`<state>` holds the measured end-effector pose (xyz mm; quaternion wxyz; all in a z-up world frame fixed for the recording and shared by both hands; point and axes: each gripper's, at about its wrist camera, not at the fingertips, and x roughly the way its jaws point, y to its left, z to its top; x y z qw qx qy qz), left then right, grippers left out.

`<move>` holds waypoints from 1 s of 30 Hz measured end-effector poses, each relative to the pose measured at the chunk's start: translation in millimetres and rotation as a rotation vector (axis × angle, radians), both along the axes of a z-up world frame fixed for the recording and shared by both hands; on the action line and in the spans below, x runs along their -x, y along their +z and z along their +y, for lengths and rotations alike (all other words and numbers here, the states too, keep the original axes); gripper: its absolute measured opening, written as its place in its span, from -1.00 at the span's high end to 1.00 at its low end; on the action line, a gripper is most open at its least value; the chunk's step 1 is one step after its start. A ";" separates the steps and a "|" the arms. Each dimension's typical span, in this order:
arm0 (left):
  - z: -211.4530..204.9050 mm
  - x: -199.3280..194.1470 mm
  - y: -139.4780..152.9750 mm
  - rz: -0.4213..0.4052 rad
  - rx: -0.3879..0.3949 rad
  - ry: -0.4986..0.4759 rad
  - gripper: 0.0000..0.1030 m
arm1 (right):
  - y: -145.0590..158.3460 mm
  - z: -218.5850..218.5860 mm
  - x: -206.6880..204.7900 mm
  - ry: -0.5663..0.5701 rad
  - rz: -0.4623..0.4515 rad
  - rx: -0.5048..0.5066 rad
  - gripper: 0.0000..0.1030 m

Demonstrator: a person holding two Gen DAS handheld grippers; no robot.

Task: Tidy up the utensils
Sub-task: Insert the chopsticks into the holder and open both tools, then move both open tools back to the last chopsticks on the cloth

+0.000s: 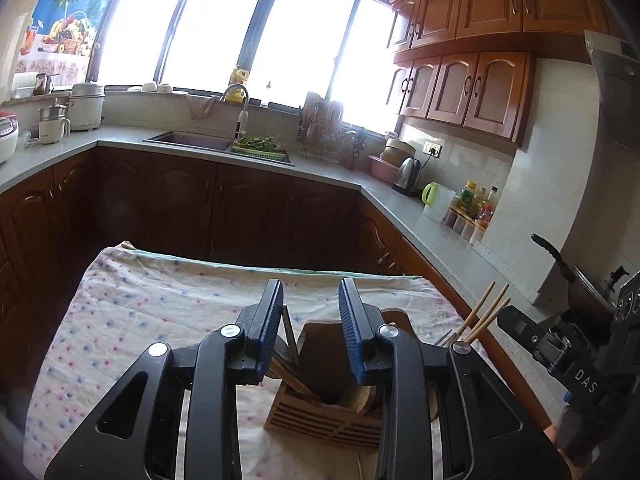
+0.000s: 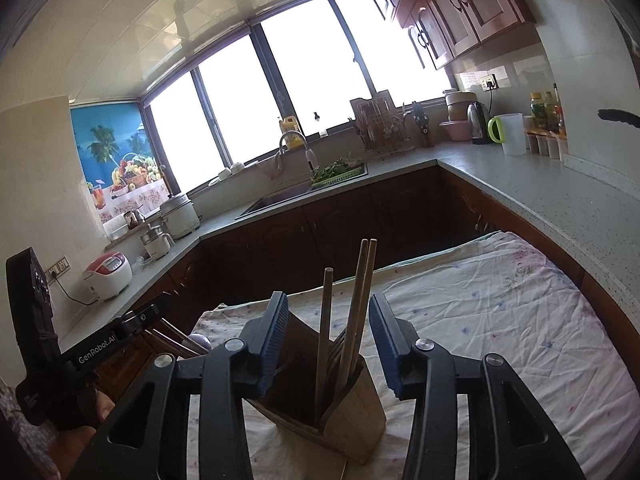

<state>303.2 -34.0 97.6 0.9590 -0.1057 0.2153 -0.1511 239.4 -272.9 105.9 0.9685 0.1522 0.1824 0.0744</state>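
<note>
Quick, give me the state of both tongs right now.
Left tongs: open, holding nothing, over the wooden utensil holder.
Right tongs: open, chopsticks between the pads but not gripped.

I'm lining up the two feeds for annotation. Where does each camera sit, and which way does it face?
Left wrist view: on the left hand-held gripper, looking forward and slightly down over the wooden utensil holder toward the sink; the other hand-held gripper shows at right.
Right wrist view: on the right hand-held gripper, facing the same holder and its chopsticks; a hand shows at lower left.
Both share the holder, the floral cloth and the windows.
</note>
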 end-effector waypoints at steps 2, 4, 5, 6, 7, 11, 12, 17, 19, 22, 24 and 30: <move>1.9 6.7 5.4 -0.014 0.004 0.009 -0.06 | 5.7 -1.7 8.1 -0.003 -0.020 -0.007 -0.15; 5.6 15.3 9.1 -0.025 0.012 0.020 -0.28 | 10.0 -4.6 17.4 -0.005 -0.040 -0.018 -0.60; 7.9 19.9 10.2 -0.028 0.016 0.027 -0.42 | 11.3 -6.1 22.7 -0.004 -0.051 -0.025 -0.69; 10.5 24.8 10.4 -0.030 0.019 0.033 -0.49 | 12.1 -7.5 28.1 -0.006 -0.060 -0.029 -0.80; 13.3 29.2 10.3 -0.028 0.020 0.044 -0.62 | 12.2 -9.2 33.5 -0.010 -0.064 -0.031 -0.82; 27.1 51.0 1.1 -0.001 0.035 0.077 -0.83 | 4.2 -16.3 52.7 -0.012 -0.048 -0.049 -0.93; 31.1 57.2 -3.3 0.011 0.039 0.087 -0.85 | 0.5 -19.0 57.4 -0.014 -0.037 -0.058 -0.94; 46.4 81.4 -33.7 0.103 0.056 0.111 -0.88 | -19.0 -27.0 78.7 -0.023 0.025 -0.078 -0.94; 51.1 89.5 -45.7 0.142 0.068 0.116 -0.88 | -25.7 -27.5 86.4 -0.018 0.045 -0.079 -0.94; 58.2 103.2 -60.4 0.183 0.080 0.121 -0.88 | -35.7 -27.4 99.5 -0.022 0.062 -0.066 -0.94; 61.4 111.6 -67.8 0.197 0.085 0.128 -0.88 | -41.3 -28.1 106.2 -0.018 0.076 -0.071 -0.94; 63.1 131.0 -78.4 0.223 0.083 0.125 -0.88 | -50.3 -29.9 124.3 -0.016 0.097 -0.081 -0.94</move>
